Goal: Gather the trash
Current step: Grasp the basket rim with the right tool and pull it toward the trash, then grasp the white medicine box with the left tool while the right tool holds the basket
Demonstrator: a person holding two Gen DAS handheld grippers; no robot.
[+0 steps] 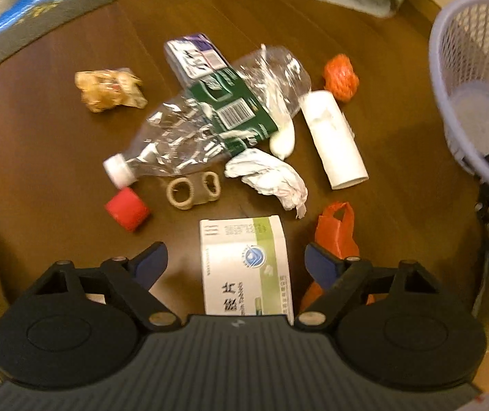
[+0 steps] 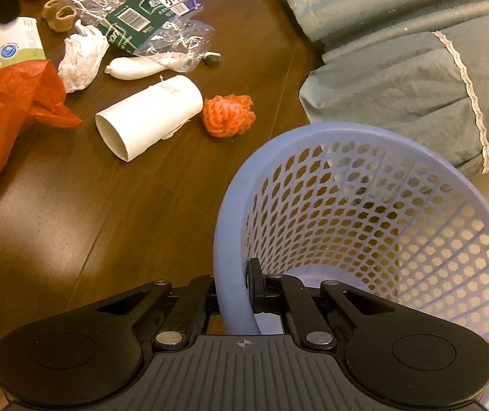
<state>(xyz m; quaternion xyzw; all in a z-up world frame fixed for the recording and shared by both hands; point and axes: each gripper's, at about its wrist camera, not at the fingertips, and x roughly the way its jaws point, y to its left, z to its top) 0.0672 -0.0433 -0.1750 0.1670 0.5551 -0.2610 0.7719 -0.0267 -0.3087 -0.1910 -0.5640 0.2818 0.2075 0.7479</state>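
My left gripper (image 1: 236, 257) is open and points down at the brown floor. A white and green medicine box (image 1: 244, 267) lies between its blue-padded fingers, with a gap on each side. Beyond it lie a crushed clear bottle (image 1: 210, 120), a crumpled tissue (image 1: 268, 174), a white tube (image 1: 333, 137), a red cap (image 1: 128, 209) and an orange bag (image 1: 337, 229). My right gripper (image 2: 234, 287) is shut on the rim of the lilac mesh basket (image 2: 381, 137), which is tilted towards the trash. The basket (image 1: 467, 68) also shows at the right of the left wrist view.
An orange net ball (image 2: 227, 114) lies closest to the basket. Beige hair ties (image 1: 193, 191), a yellow wrapper (image 1: 107, 89) and a purple-white pack (image 1: 193, 54) lie in the pile. Grey-blue bedding (image 2: 415, 68) borders the far side, and a grey mat (image 1: 56, 10) the far left.
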